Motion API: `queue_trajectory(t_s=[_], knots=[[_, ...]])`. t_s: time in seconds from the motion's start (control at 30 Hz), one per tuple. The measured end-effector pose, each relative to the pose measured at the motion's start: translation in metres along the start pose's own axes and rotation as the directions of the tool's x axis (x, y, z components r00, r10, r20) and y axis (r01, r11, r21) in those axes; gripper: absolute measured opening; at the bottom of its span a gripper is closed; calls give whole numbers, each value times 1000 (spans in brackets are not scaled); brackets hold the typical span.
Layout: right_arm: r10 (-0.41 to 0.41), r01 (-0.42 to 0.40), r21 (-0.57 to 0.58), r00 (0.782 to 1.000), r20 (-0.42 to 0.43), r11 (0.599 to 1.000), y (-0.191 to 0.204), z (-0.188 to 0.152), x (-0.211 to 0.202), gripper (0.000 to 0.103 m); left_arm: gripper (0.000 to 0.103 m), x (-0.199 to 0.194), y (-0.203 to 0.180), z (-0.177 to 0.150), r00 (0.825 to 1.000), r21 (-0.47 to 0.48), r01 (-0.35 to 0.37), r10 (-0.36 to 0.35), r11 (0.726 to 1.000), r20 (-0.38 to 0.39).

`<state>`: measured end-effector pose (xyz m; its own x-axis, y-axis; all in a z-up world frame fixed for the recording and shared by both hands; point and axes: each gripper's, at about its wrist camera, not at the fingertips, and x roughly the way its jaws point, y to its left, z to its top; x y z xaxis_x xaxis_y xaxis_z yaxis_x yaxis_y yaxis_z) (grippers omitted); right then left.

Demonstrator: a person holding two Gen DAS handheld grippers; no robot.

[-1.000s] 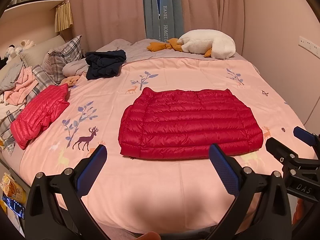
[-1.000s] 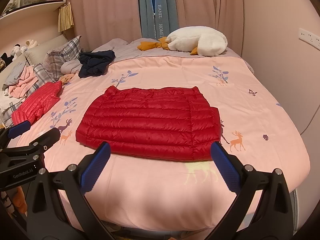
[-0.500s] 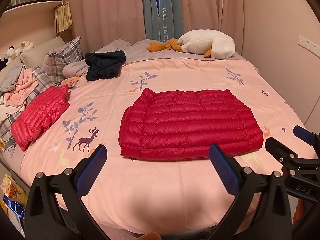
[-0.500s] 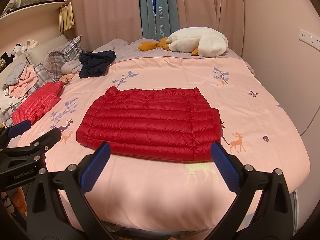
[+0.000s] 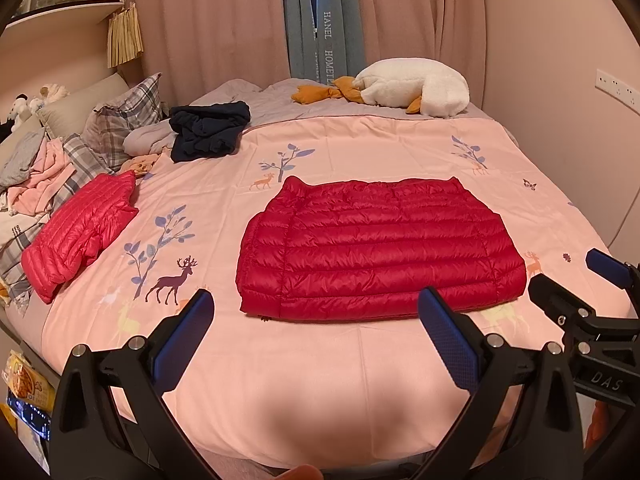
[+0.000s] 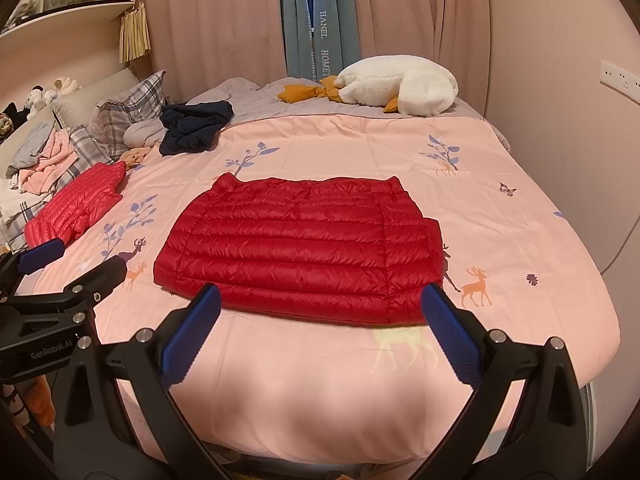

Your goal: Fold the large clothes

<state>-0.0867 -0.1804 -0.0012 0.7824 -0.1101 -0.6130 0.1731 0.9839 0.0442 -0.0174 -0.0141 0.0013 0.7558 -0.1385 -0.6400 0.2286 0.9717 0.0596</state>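
A red quilted down jacket [image 5: 380, 246] [image 6: 302, 248] lies flat in a folded rectangle in the middle of the pink bed cover [image 5: 304, 360] [image 6: 520, 240]. My left gripper [image 5: 316, 308] hangs open above the bed's near edge, just short of the jacket's near hem, nothing between its blue pads. My right gripper [image 6: 320, 304] is open too, at the same near edge, with empty jaws. Each gripper shows at the side of the other's view: the right gripper [image 5: 576, 284] and the left gripper [image 6: 68, 260].
A lighter red down jacket [image 5: 80, 232] lies folded at the left edge beside plaid pillows [image 5: 124, 124] and a heap of clothes [image 5: 36, 176]. A dark navy garment [image 5: 208, 130] and a white goose plush [image 5: 412, 92] lie at the far end. Curtains and walls close in behind and right.
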Motion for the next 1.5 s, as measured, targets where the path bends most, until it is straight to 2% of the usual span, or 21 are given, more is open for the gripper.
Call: queue_trajectory(t_s=[1.5], knots=[[1,-1,-1,1000,-1,1000,2,-1,1,101,102,2,2,-4,1000,0,1,-1,1000,-1]])
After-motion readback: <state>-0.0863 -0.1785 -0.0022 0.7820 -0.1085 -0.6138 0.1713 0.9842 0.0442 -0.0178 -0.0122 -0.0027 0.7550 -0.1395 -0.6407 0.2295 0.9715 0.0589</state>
